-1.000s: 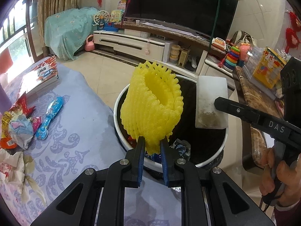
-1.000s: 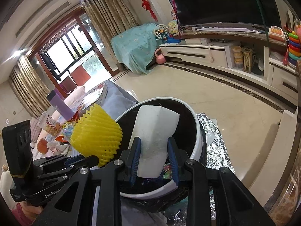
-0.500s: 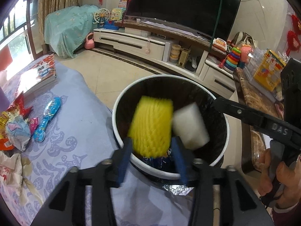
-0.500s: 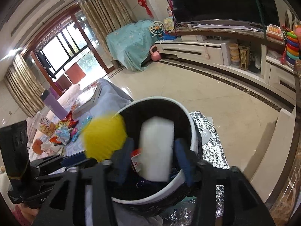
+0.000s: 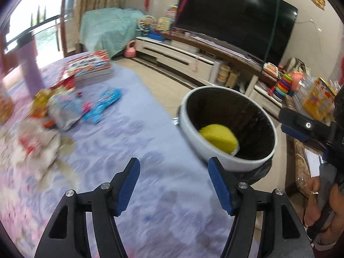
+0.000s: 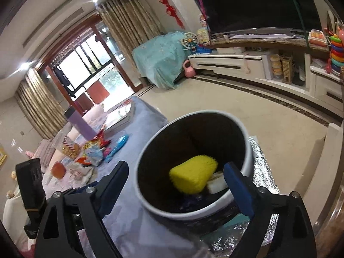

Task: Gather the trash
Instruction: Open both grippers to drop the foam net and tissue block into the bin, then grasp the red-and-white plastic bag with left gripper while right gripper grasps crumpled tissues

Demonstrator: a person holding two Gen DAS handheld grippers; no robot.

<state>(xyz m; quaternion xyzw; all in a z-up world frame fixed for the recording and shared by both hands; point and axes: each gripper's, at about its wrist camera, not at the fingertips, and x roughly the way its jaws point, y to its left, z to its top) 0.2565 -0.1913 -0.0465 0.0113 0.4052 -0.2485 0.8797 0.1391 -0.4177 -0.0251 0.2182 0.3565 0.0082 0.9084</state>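
Now yellow foam net (image 6: 193, 176) down in bin (image 6: 249, 150), beyond both empty, just-parted tongs (image 6: 175, 185)

No text legible; frames too blurred.

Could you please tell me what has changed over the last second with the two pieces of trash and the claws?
Both claws have let go. The left claw dropped the yellow foam net into the bin; the right claw dropped the white foam block beside it. Both claws' jaws have just been opening, with nothing between them. The left view has swung toward the table. The wrappers there lie as before.
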